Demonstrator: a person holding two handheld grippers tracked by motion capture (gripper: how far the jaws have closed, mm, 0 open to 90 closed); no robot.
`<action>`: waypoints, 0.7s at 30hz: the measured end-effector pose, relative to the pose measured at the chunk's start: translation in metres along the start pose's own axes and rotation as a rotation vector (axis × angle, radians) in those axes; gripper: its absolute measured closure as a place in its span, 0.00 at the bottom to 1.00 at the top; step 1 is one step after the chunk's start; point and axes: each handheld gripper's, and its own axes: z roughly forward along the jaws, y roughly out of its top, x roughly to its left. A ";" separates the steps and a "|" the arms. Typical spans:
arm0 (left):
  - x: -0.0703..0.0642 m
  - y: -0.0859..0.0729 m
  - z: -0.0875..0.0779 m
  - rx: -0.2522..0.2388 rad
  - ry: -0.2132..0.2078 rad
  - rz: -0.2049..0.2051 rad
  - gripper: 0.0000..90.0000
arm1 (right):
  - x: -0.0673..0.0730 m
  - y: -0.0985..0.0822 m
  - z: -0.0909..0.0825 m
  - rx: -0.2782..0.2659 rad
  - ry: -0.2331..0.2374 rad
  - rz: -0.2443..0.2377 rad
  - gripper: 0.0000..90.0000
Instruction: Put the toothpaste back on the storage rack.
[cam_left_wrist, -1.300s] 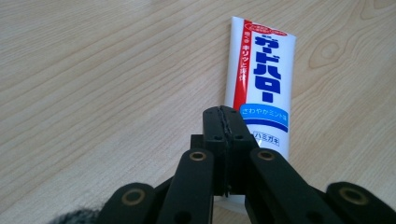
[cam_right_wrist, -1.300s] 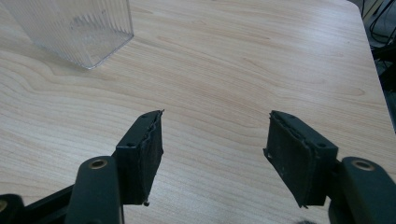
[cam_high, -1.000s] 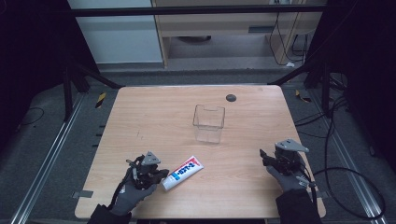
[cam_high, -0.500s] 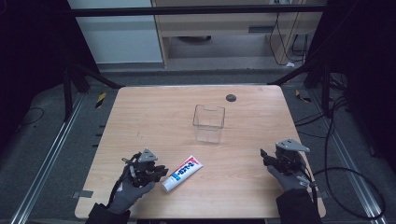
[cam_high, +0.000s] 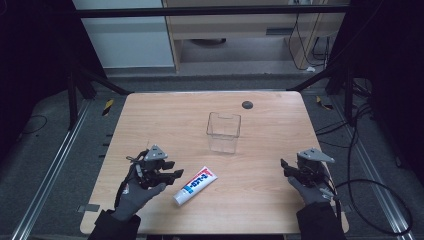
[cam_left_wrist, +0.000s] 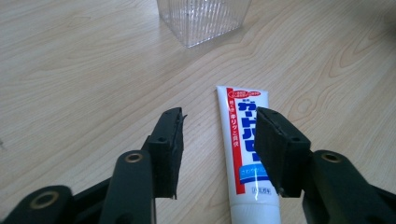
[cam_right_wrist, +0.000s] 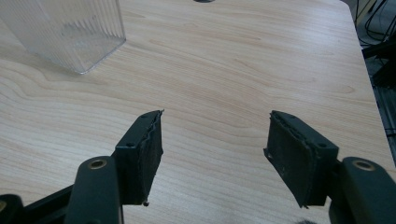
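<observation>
Toothpaste tube (cam_high: 195, 186) flat on table (cam_high: 165, 120), near edge, just right of left gripper (cam_high: 172, 176); jaws spread, just been opening, tube beneath them untouched. Clear box (cam_high: 223, 131) farther off. Right gripper (cam_high: 286, 167) spread, well apart.

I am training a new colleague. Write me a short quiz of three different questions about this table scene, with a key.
1. True or false: the toothpaste tube lies flat on the wooden table.
2. Which gripper is nearer the tube? A) left gripper B) right gripper
3. Fill in: the clear plastic container stands ____ on the table.

Key:
1. True; it lies beside the left gripper, with no pad pressing on it.
2. A; its jaws have just been opening and stand apart.
3. upright
</observation>
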 end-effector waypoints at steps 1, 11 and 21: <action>-0.001 0.002 0.000 0.003 -0.001 0.004 0.55 | 0.000 0.000 0.000 0.000 -0.002 0.001 0.40; -0.008 0.023 0.011 0.041 -0.028 0.043 0.48 | -0.002 0.000 0.000 0.003 -0.002 0.011 0.39; -0.016 0.035 0.023 0.097 -0.048 0.075 0.42 | -0.003 0.001 0.000 0.006 -0.008 0.013 0.39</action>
